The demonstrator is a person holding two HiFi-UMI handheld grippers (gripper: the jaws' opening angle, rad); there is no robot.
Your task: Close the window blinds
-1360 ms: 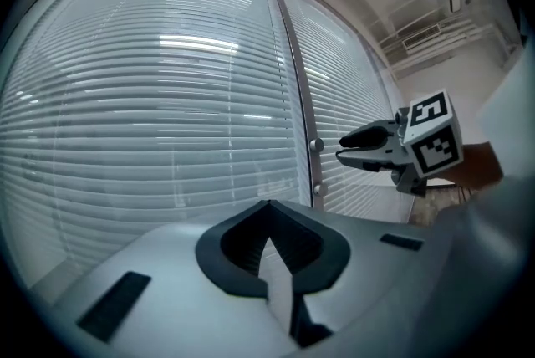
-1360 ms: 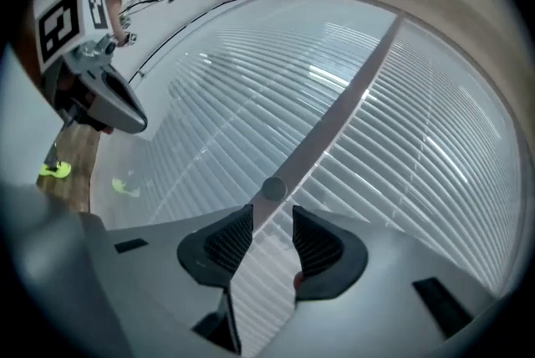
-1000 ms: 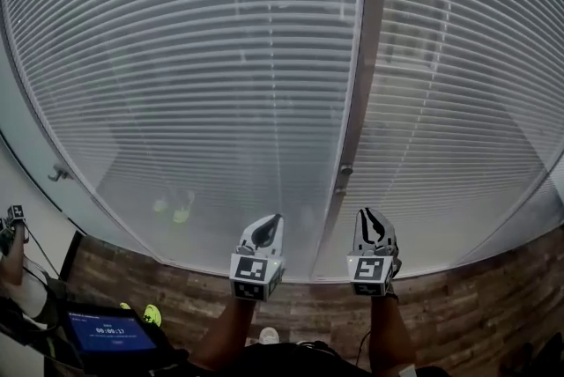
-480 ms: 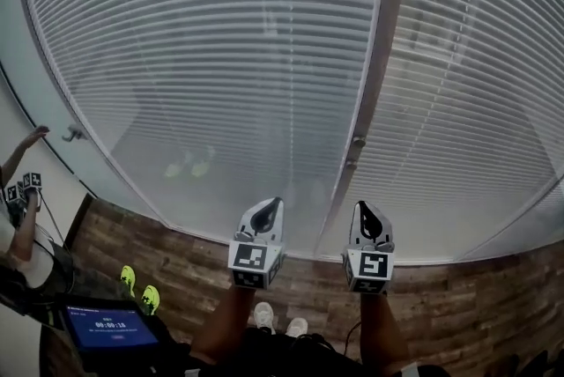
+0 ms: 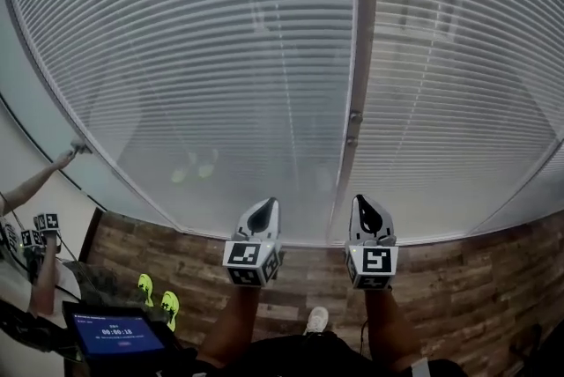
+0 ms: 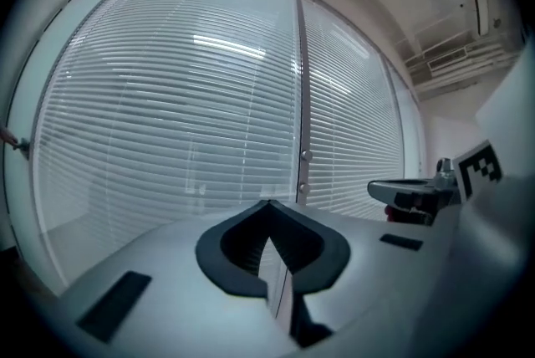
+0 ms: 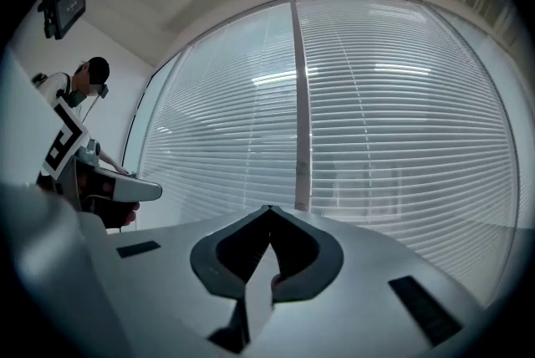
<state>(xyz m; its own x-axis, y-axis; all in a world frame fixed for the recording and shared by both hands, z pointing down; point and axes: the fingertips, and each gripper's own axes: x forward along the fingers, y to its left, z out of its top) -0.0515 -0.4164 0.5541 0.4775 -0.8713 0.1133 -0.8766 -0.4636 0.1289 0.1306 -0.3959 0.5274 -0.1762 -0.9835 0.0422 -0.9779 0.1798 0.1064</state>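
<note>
White slatted blinds [image 5: 220, 58] cover two window panels, split by a grey upright post [image 5: 359, 58]. Their slats are tilted partly apart, and dim shapes show through. Both grippers point level at the window's lower part and stand short of it. My left gripper [image 5: 264, 212] is shut and empty, left of the post. My right gripper [image 5: 366, 210] is shut and empty, just right of the post. In the left gripper view the blinds [image 6: 184, 114] fill the frame beyond my closed left gripper [image 6: 267, 204]. The right gripper view shows its tips [image 7: 269, 207] meeting before the post [image 7: 299, 97].
A wood-plank floor [image 5: 476, 278] runs below the window. A tablet with a lit screen [image 5: 115, 333] stands at lower left, beside yellow-green shoes [image 5: 159, 300]. Another person's arm [image 5: 40, 181] reaches to a handle [image 5: 79, 148] on the left wall.
My right gripper's jaws, slightly apart a second ago, have closed with nothing between them. Both grippers sit a little lower in view. The other person's arm at the left rose to the handle.
</note>
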